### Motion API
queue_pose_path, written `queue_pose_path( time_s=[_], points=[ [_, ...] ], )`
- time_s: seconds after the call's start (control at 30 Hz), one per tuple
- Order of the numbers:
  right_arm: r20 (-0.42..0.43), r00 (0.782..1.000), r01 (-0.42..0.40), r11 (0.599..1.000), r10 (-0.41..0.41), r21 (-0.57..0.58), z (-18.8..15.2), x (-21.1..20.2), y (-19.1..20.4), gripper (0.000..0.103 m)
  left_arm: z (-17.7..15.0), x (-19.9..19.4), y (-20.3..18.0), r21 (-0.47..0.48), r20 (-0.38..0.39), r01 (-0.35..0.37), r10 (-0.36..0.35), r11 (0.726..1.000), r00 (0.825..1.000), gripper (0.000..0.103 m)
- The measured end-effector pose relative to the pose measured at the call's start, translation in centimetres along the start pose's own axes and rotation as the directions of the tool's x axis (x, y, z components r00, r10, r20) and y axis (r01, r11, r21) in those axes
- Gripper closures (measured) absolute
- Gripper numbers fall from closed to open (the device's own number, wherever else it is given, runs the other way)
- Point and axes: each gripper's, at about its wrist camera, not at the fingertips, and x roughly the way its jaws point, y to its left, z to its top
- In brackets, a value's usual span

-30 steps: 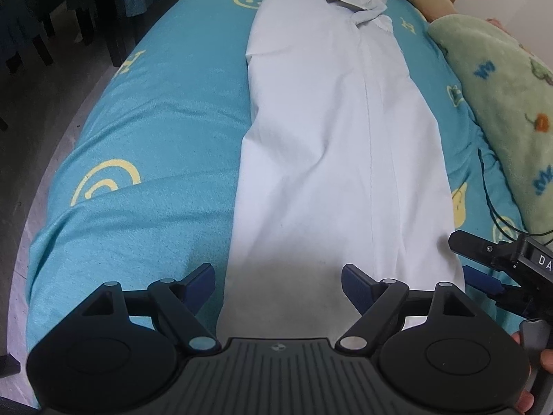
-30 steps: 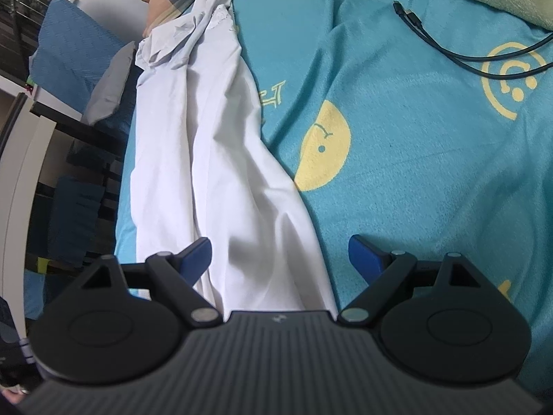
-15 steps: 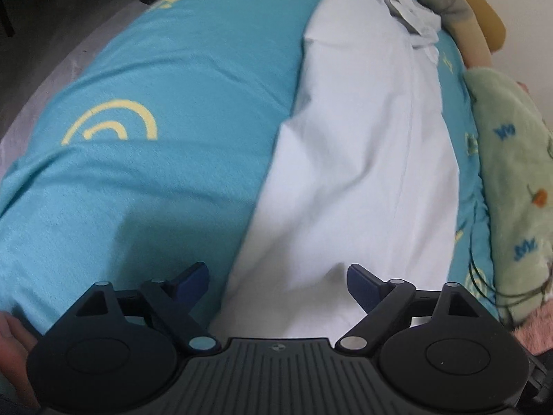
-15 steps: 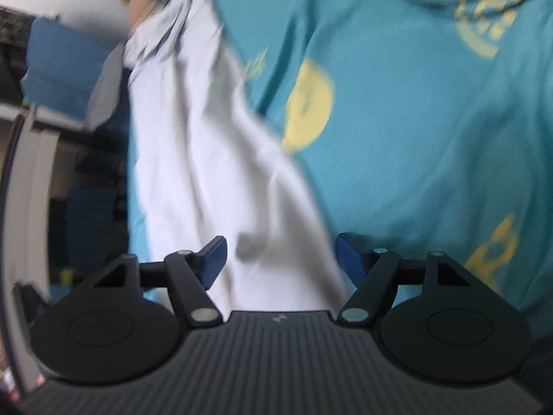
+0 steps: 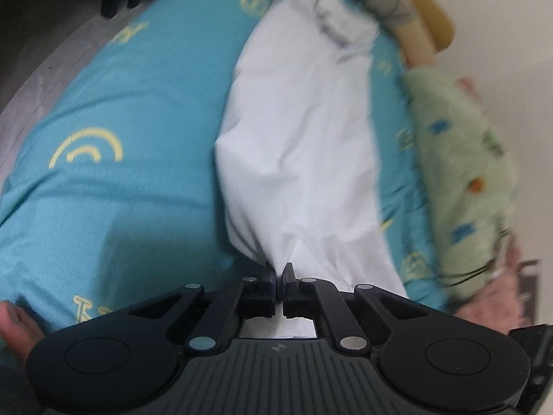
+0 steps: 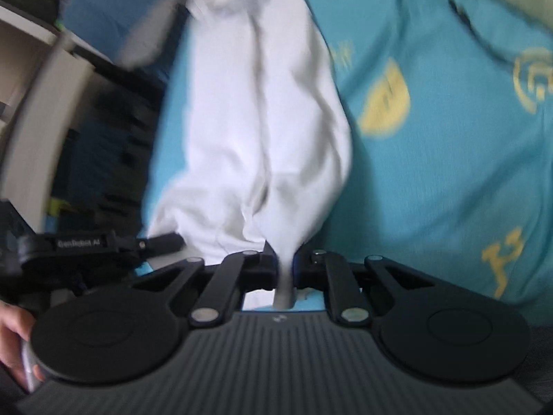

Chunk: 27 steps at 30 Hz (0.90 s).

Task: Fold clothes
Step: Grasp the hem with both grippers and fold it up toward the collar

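Currently, the long white cotton garment (image 5: 297, 131) lies lengthwise on the bed's turquoise sheet with yellow symbols (image 5: 114, 110). Left gripper (image 5: 279, 276): jaws closed, pinching the garment's near hem. Right gripper (image 6: 285, 263): jaws closed on a bunched fold of that hem. Beside the garment, apparently a pale green patterned blanket (image 5: 463, 159); view blurred.

The only readable lettering is small white print, seemingly "GenRobot AI", on the black plastic body of the left tool (image 6: 83, 243), seen left of the right tool; the yellow marks on the turquoise bed sheet (image 6: 449, 159) are too blurred to read.
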Motion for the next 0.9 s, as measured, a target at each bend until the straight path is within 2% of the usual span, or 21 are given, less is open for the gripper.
queue_pose_path(
  time_s=[0.1,0.2,0.33,0.4,0.53,0.67,0.73,0.9],
  points=[
    [0.083,0.996,-0.036,0.999,0.039,-0.030,1.6,-3.2,2.0,0.092,1.8,-4.1,-1.5,-0.013,0.080,0.107,-0.105,0.994,0.991,0.100],
    [0.176,0.979,-0.095,0.993,0.106,-0.071,3.6,-7.3,4.6,0.092,3.2,-8.1,-2.8,-0.012,0.155,0.202,-0.197,0.979,0.968,0.100],
    [0.229,0.958,-0.147,0.980,0.174,-0.132,3.0,-11.4,6.3,0.093,1.4,-12.1,-3.2,0.014,0.196,0.245,-0.243,0.969,0.950,0.101],
    [0.238,0.951,-0.165,0.975,0.198,-0.149,1.3,-12.8,6.1,0.093,-1.0,-13.8,-2.2,0.005,0.183,0.267,-0.263,0.964,0.947,0.101],
    [0.236,0.948,-0.178,0.972,0.211,-0.152,-3.2,-14.4,4.0,0.093,-5.6,-14.2,-0.3,-0.013,0.142,0.259,-0.255,0.966,0.956,0.101],
    [0.209,0.959,-0.176,0.980,0.192,-0.094,-6.6,-13.6,1.5,0.093,-4.5,-12.3,0.4,-0.029,0.141,0.243,-0.237,0.970,0.961,0.101],
    [0.203,0.959,-0.190,0.980,0.198,-0.060,-7.0,-12.9,0.5,0.093,-3.8,-11.3,0.7,-0.037,0.141,0.235,-0.228,0.971,0.963,0.101],
    [0.252,0.950,-0.177,0.982,0.187,-0.060,-4.4,-11.2,0.1,0.093,-1.8,-8.8,1.4,-0.056,0.143,0.214,-0.204,0.975,0.968,0.101]
  ],
)
